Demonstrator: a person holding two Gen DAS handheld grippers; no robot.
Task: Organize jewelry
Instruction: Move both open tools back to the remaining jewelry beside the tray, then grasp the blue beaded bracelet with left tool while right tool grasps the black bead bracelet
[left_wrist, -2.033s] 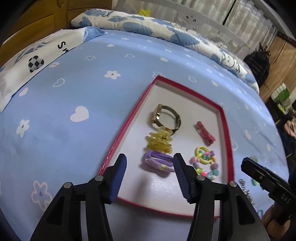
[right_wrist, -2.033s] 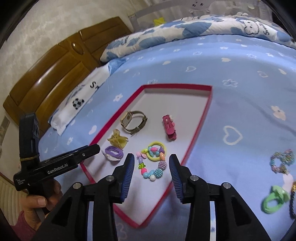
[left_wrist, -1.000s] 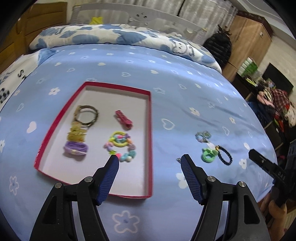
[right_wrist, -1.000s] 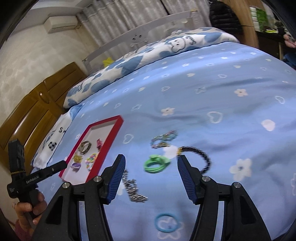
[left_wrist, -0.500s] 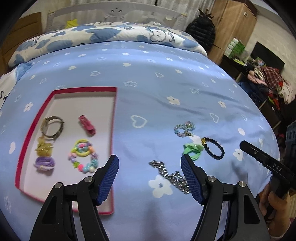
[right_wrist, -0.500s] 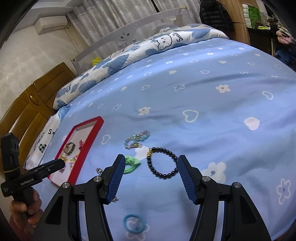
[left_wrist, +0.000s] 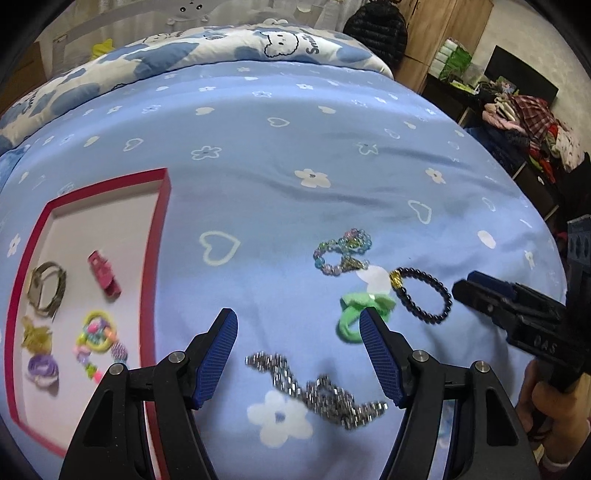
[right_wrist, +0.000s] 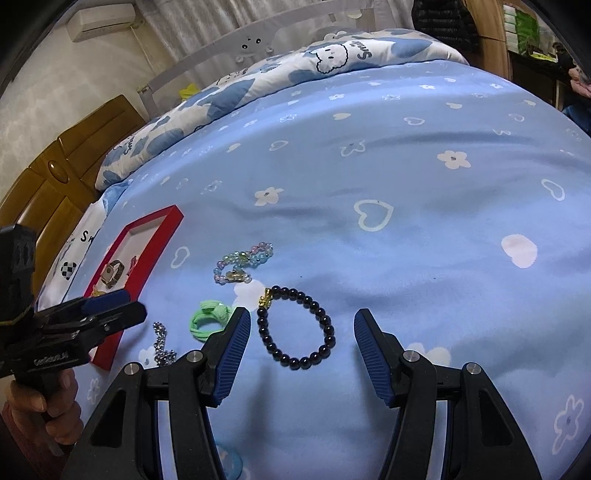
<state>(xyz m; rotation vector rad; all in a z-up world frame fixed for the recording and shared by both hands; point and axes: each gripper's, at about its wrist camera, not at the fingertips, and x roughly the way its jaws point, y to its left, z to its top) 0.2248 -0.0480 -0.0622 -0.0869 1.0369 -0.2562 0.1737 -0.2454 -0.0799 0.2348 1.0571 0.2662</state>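
Both grippers had swung away from the red tray (left_wrist: 155, 258) — five pieces already lay inside. Left gripper (left_wrist: 298, 354), jaws released, straddled the silver chain (left_wrist: 314, 391); right gripper (right_wrist: 301, 349), jaws released, framed the black bead bracelet (right_wrist: 295, 325) — green hair tie (left_wrist: 360, 314), pastel bracelet (left_wrist: 341, 251) left.

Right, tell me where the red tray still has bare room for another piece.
The red tray is bare across its far end, beyond the watch and pink clip, and along the strip by its right rim. Its near left is crowded: yellow claw clip, purple scrunchie and colourful bead bracelet sit close together.
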